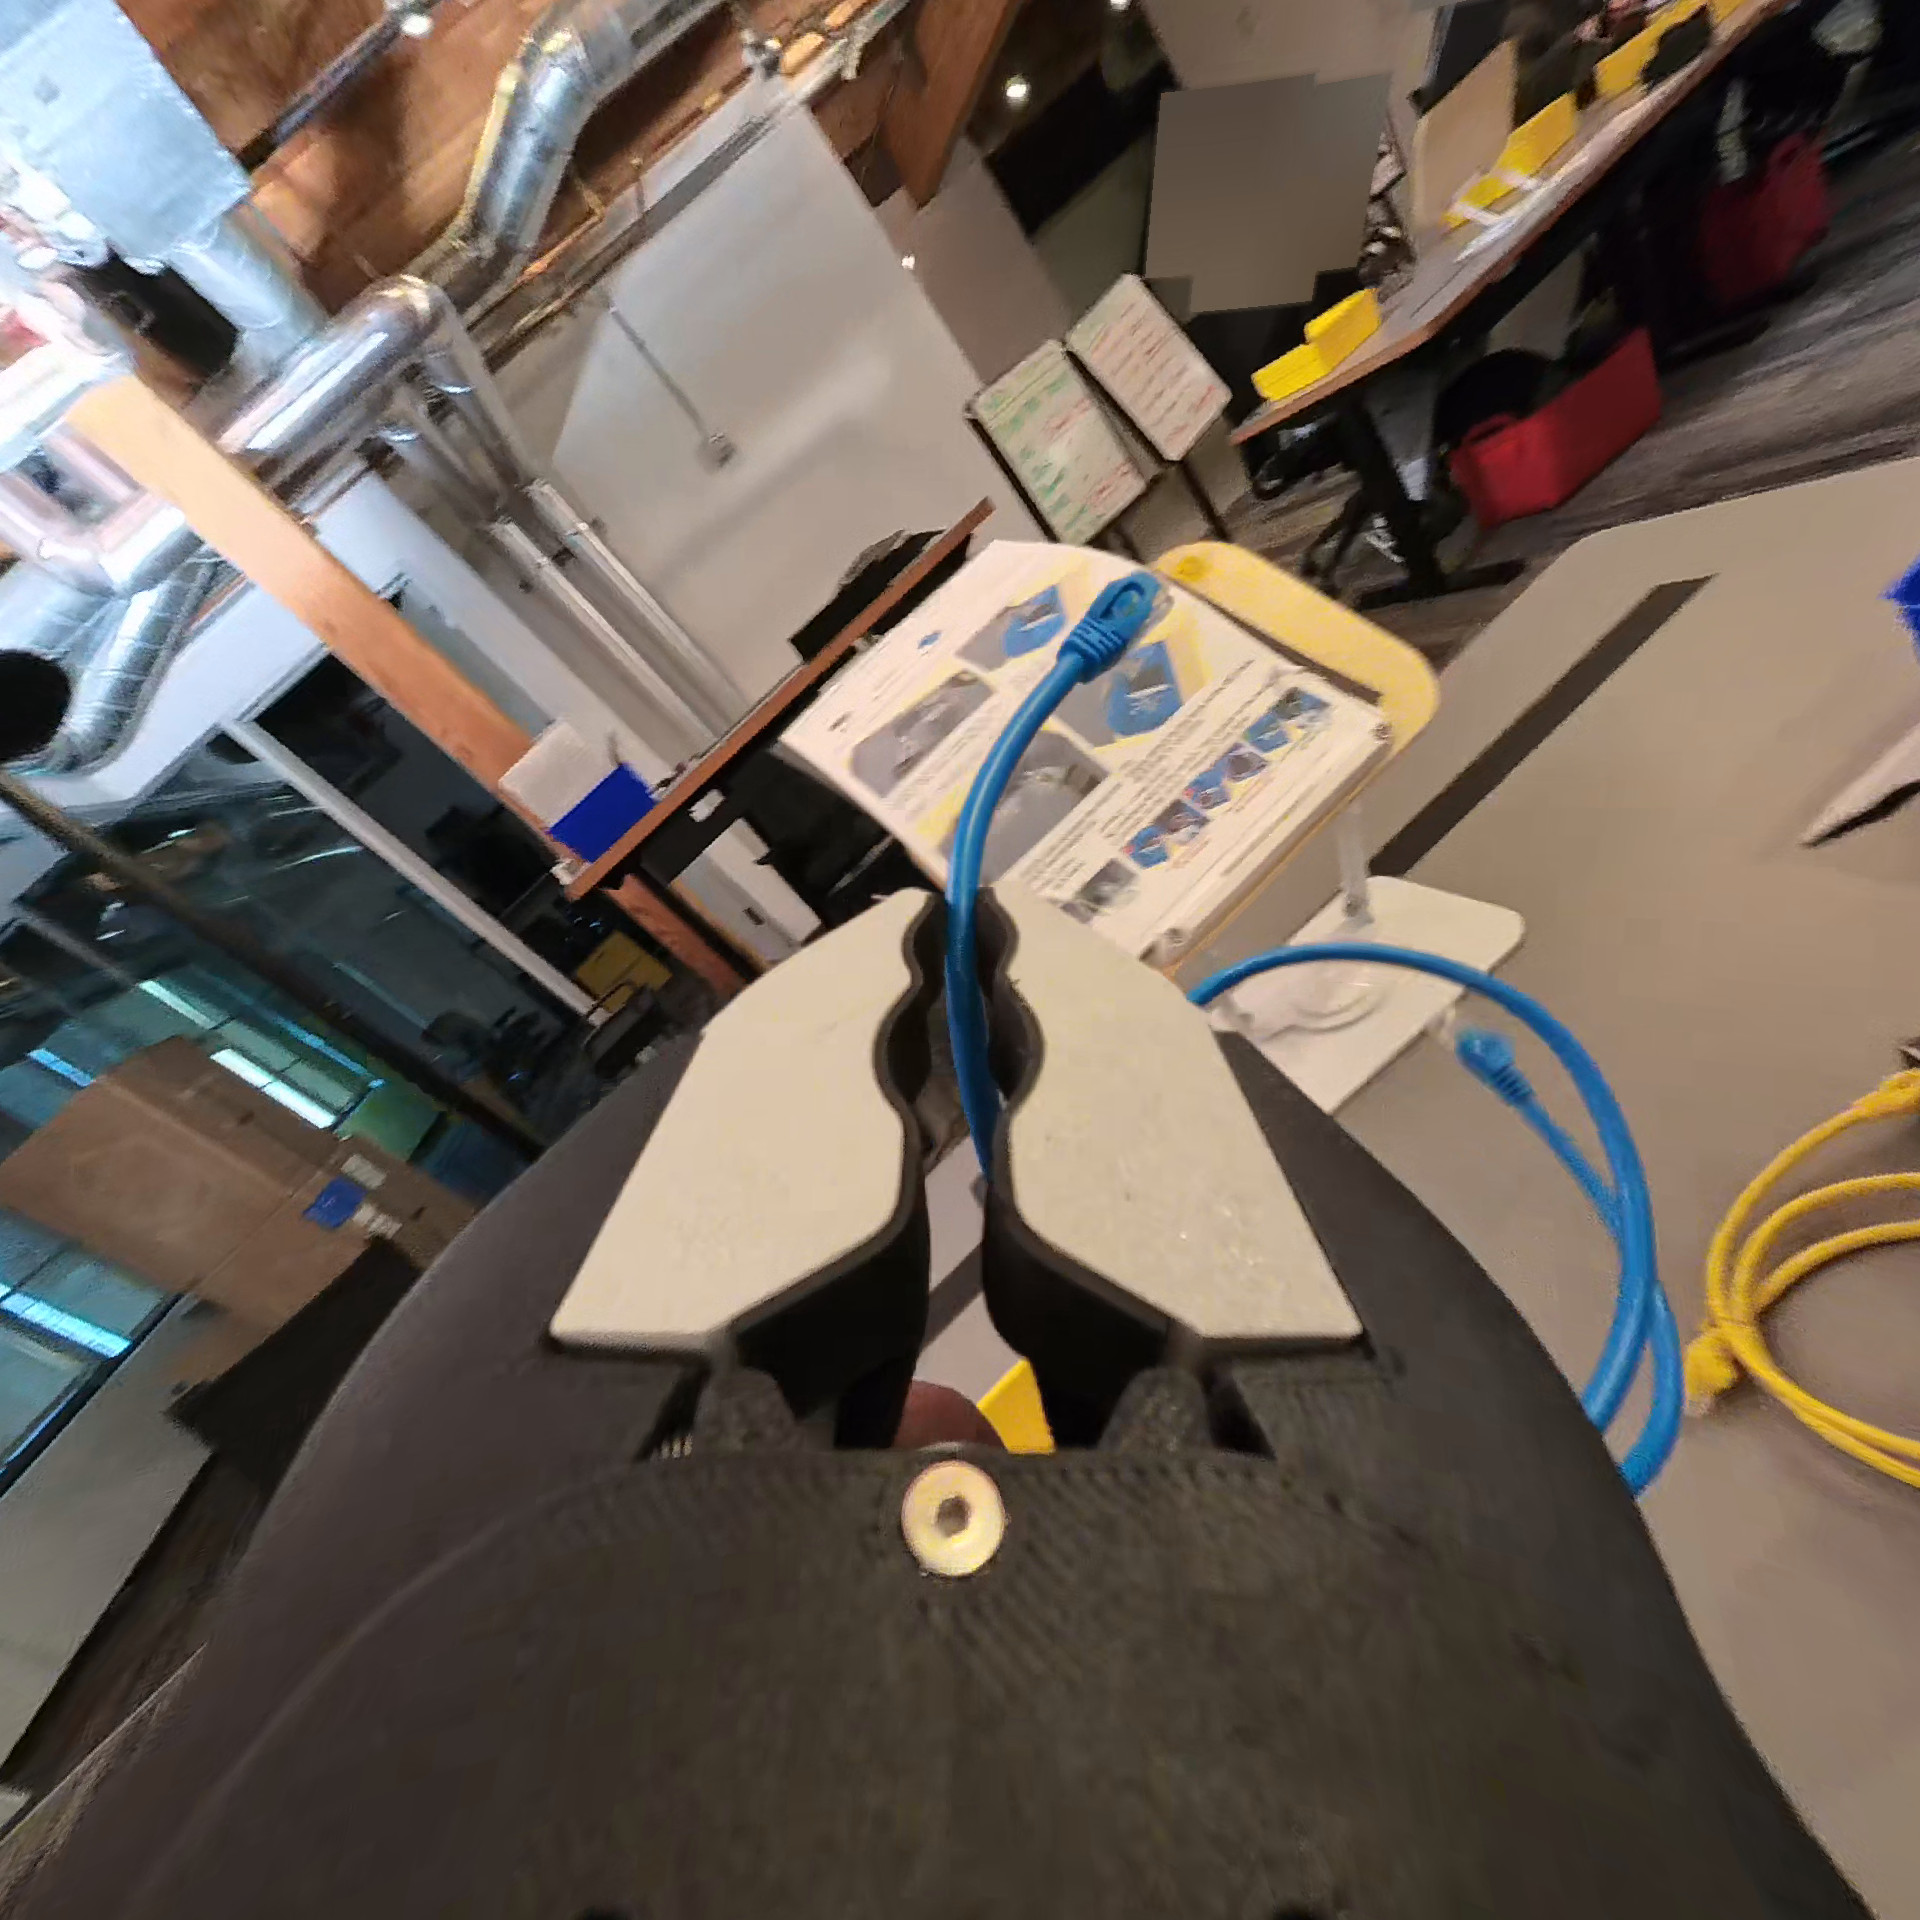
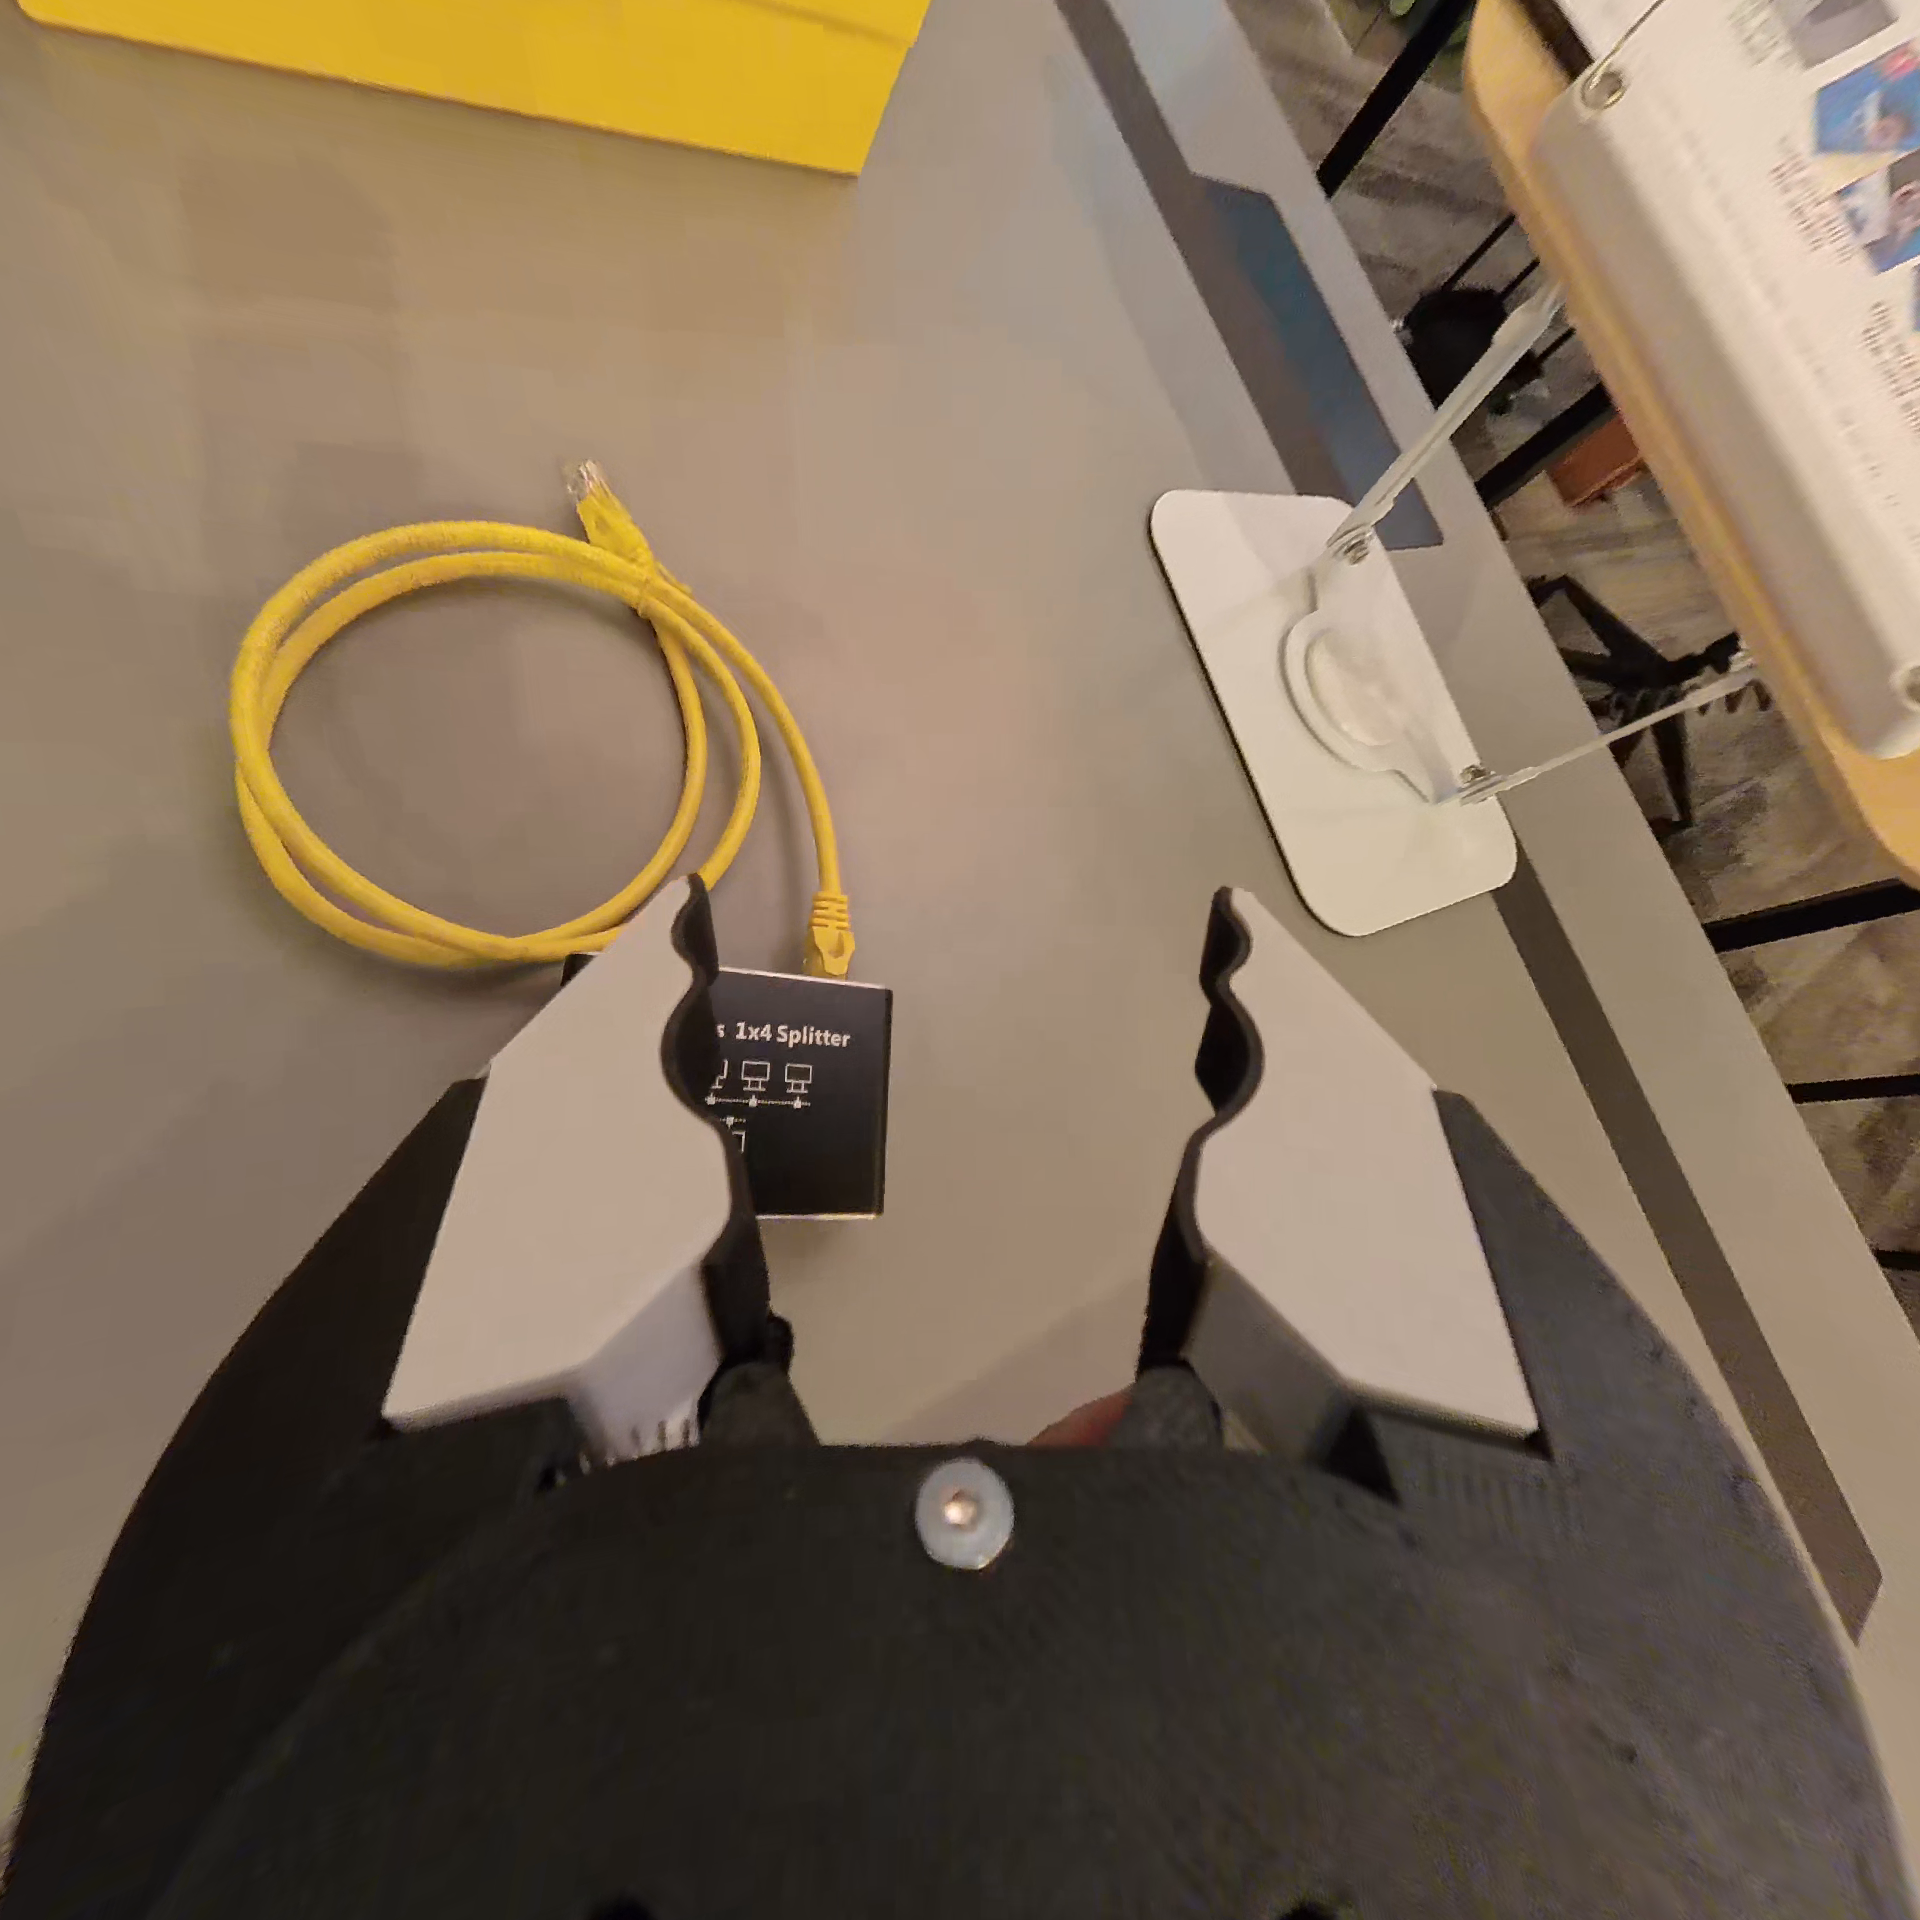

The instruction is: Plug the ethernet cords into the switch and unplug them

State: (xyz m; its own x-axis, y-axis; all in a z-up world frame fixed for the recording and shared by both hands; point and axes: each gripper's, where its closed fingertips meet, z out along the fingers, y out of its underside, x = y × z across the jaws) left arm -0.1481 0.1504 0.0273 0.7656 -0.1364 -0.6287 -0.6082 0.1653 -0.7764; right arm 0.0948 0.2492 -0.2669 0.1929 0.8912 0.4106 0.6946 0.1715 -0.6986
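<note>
My left gripper point(image 1: 961, 914) is shut on a blue ethernet cord point(image 1: 971, 831) and holds it up in the air. One blue plug point(image 1: 1117, 618) sticks up beyond the fingertips; the other blue plug point(image 1: 1496, 1070) hangs by the looped cord at the right. A coiled yellow ethernet cord point(image 2: 499, 748) lies on the grey table point(image 2: 935, 468), with one plug point(image 2: 831, 935) in the black switch box point(image 2: 810, 1091) and one plug point(image 2: 603, 509) free. It also shows in the left wrist view point(image 1: 1787, 1309). My right gripper point(image 2: 956, 904) is open and empty above the table, its left finger over the switch.
A white stand base point(image 2: 1340, 707) holds a tilted printed sheet on a yellow board point(image 1: 1122, 769) near the table's far edge point(image 2: 1351, 416). A yellow sheet point(image 2: 582, 73) lies at the top of the right wrist view. Other tables, yellow boxes and a red bin point(image 1: 1558, 436) stand beyond. About 40 centimeters separates my left fingertips from my right.
</note>
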